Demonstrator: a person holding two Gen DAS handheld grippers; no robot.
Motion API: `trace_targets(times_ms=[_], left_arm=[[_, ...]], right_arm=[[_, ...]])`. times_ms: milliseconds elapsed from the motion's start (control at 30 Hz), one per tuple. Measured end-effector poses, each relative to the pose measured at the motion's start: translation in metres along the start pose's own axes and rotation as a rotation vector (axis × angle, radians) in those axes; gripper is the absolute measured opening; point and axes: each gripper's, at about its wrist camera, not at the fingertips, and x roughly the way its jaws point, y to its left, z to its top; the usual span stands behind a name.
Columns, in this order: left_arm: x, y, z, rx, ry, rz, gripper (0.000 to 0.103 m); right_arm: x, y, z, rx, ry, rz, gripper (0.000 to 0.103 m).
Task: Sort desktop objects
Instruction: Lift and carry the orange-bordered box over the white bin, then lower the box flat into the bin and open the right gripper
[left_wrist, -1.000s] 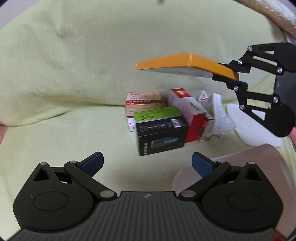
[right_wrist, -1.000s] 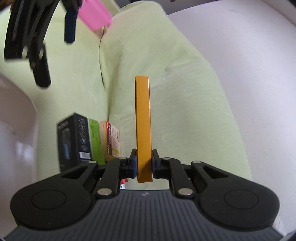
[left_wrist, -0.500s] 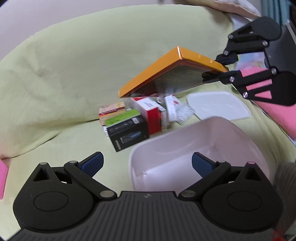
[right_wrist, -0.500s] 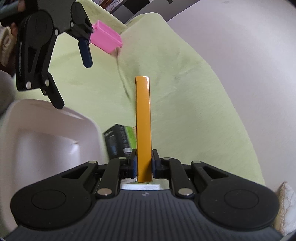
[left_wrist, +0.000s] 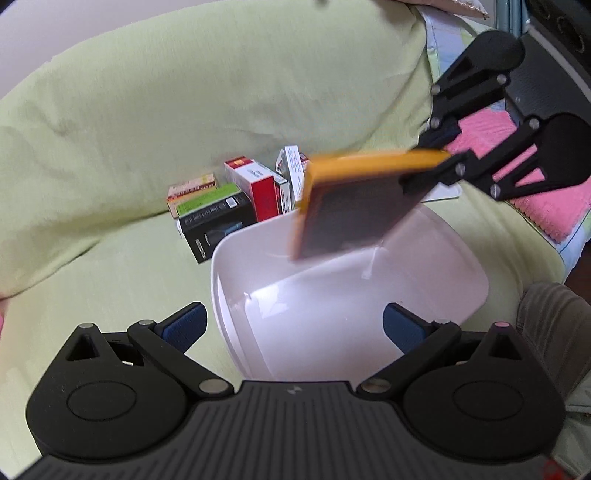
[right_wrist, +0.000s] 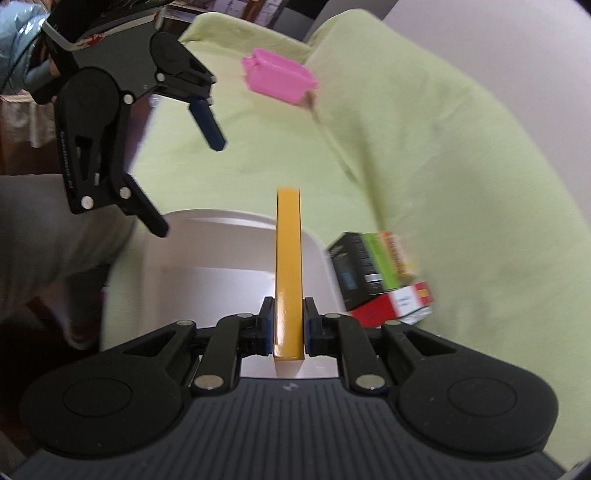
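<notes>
The left tongs (left_wrist: 291, 325) stand wide open and empty above the pale pink plastic tub (left_wrist: 476, 280); the right tongs (right_wrist: 289, 328) grip the flat orange cardboard box (right_wrist: 288, 266), tilted over the tub.

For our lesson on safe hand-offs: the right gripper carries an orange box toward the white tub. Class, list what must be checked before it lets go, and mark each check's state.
1. Right gripper jaws clamped on orange box: ok.
2. Orange box over white tub opening: ok.
3. Tub interior free of objects where visible: ok.
4. Left gripper open, holding nothing: ok.
5. Left gripper clear of the drop path: cannot tell.
6. Box low enough to release gently: cannot tell.
</notes>
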Motion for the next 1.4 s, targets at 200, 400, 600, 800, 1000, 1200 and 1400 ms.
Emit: trace_targets(times_ms=[200,400,600,800,1000,1200,1400], left_arm=[[0.012,0.006,-0.010,-0.043,0.031,-0.015,0.102],[0.020,0.011,-0.013,-0.065,0.048,-0.021,0.102],[0.025,0.013,-0.014,-0.075,0.061,-0.021,0.102],[0.028,0.012,-0.015,-0.072,0.072,-0.022,0.102],[0.031,0.010,-0.015,-0.072,0.076,-0.024,0.102],[0.033,0.010,-0.017,-0.075,0.080,-0.023,0.102],[0.038,0.012,-0.018,-0.081,0.094,-0.027,0.102]], right_arm=[[0.028,-0.015,-0.013,0.197,-0.026,0.146,0.011],[0.053,-0.044,-0.040,0.502,-0.128,0.306,0.011],[0.080,-0.069,-0.077,0.732,-0.175,0.406,0.013],[0.103,-0.081,-0.083,0.783,-0.087,0.281,0.029],[0.116,-0.068,-0.074,0.684,0.014,0.106,0.061],[0.120,-0.064,-0.079,0.762,0.139,0.077,0.063],[0.141,-0.048,-0.089,0.872,0.314,0.157,0.064]])
